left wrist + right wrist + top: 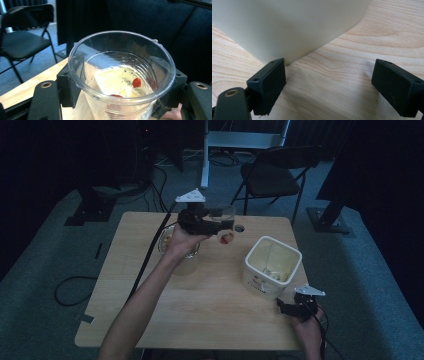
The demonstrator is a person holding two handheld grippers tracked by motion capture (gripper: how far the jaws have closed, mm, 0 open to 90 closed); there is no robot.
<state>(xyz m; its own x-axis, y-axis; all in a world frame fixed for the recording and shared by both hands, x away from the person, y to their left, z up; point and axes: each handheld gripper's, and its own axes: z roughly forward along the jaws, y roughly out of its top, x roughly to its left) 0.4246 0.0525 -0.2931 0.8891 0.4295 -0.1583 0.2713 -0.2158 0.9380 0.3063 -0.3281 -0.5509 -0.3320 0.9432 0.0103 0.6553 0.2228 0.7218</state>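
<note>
The left gripper (212, 224) is raised above the far part of the wooden table (210, 305) and its jaws are clamped on a clear plastic cup (226, 222). In the high view the cup seems tilted, with something red at its low end. The left gripper view looks into the cup (120, 75) from its mouth: a jaw presses on each side of the wall, and inside are a pale piece and small red bits (136, 82) in a little liquid.

Below and behind this gripper, near the left hand (182, 242), a glass bowl (167, 242) stands on the table.

The right gripper (290, 309) lies low at the near right edge, just beside the corner of a white square tub (272, 267). The right gripper view shows its jaws spread wide, holding nothing, with the tub wall (287, 27) just ahead of one jaw and bare wood between them. The high view shows some small contents at the bottom of the tub.
</note>
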